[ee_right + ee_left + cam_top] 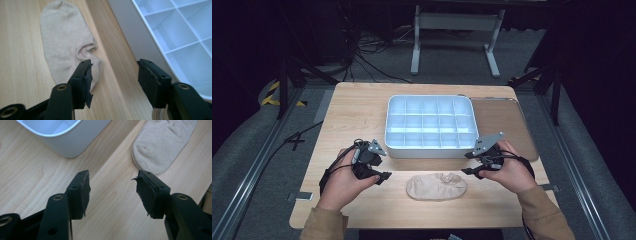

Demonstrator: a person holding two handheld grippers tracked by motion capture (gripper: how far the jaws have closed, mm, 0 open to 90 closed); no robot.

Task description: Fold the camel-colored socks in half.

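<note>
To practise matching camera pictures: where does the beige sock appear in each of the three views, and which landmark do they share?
High view: the sock lies bottom centre on the table, between the two grippers.
Left gripper view: top right, beyond the right jaw.
Right gripper view: upper left, its end behind the left jaw.
Shared landmark: the white divided tray, beside the sock in every view.

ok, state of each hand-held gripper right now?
Left hand-held gripper: open, nothing between its jaws, near the sock.
Right hand-held gripper: open, empty, beside the sock's other end.
</note>
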